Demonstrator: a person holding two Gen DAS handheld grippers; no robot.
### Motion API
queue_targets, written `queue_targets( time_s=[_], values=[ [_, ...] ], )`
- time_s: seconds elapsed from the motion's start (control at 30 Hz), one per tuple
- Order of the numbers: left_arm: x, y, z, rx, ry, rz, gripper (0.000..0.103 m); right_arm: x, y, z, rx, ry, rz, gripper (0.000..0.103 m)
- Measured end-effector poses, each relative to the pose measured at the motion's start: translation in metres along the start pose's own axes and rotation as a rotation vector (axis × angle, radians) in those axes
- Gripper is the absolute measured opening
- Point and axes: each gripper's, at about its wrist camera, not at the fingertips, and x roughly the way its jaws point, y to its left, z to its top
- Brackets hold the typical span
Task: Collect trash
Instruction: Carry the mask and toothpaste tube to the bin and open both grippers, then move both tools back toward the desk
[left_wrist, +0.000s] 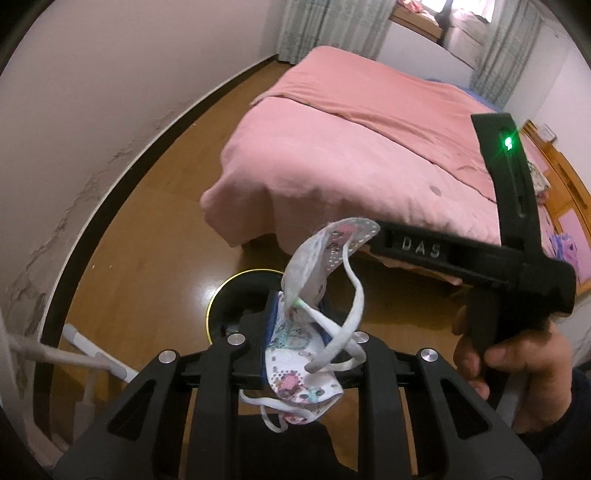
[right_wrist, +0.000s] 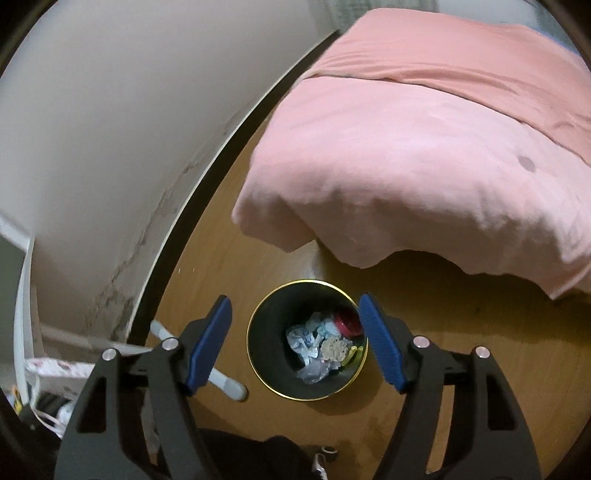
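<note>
bed (left_wrist: 369, 147) with pink cover fills the 12 to 3 o'clock part of both views; its corner overhangs the wood floor (left_wrist: 147, 221) near the bin. a spill toward 1 o'clock would likely land under that overhang, hard to reach.

bin (right_wrist: 255, 354), black with a gold rim, stands on the floor at 6 o'clock below the bed corner. in the right wrist view it is seen from above and already holds crumpled wrappers and tissue. in the left wrist view only its rim at 9 o'clock shows; the rest is hidden behind the mask, so how well the load is centred over the opening cannot be told.

right gripper (right_wrist: 295, 339) hangs empty above the bin, blue pads spread wide to either side of the opening. in the left wrist view its body sits at 3 o'clock, close to the mask; a bump between the two tools could knock the load aside.

left gripper (left_wrist: 295, 332) is clamped on a face mask (left_wrist: 306, 325), a printed one, crumpled, its upper half standing free toward 12 o'clock.

ear loops (left_wrist: 343, 325), white, curl loose at 3 o'clock of the mask and lie across the gripper frame. risk: on release a loop may catch on a finger or bolt head, so the mask dangles or swings wide of the rim onto the floor.
</note>
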Motion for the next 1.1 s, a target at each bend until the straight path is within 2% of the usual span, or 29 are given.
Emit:
queue_targets(
  time_s=[0.13,0.4,0.6,0.7,0.77,0.9,1.03,1.1],
  values=[
    [0.009,-0.004,0.007,0.015,-0.008,0.022,0.058,-0.005,-0.012,0.004,0.054,-0.018,-0.001,0.07],
    [0.001,-0.009,0.008,0.023,-0.023,0.041,0.062,-0.008,-0.013,0.003,0.058,-0.018,0.003,0.07],
    [-0.039,0.0,-0.004,0.0,-0.07,0.08,0.076,-0.013,0.005,-0.001,-0.02,-0.025,0.001,0.072],
    [-0.083,0.014,-0.018,-0.028,-0.131,0.134,0.089,-0.024,0.027,-0.006,-0.089,-0.039,0.021,0.072],
    [-0.123,0.029,-0.033,-0.067,-0.183,0.201,0.092,-0.035,0.055,-0.013,-0.174,-0.049,0.063,0.072],
    [-0.199,0.073,-0.073,-0.165,-0.274,0.304,0.093,-0.062,0.124,-0.038,-0.349,-0.075,0.178,0.072],
    [-0.278,0.138,-0.135,-0.356,-0.352,0.459,0.094,-0.093,0.219,-0.084,-0.544,-0.049,0.372,0.072],
    [-0.306,0.165,-0.165,-0.434,-0.36,0.531,0.094,-0.103,0.266,-0.111,-0.648,-0.021,0.453,0.072]
  ],
)
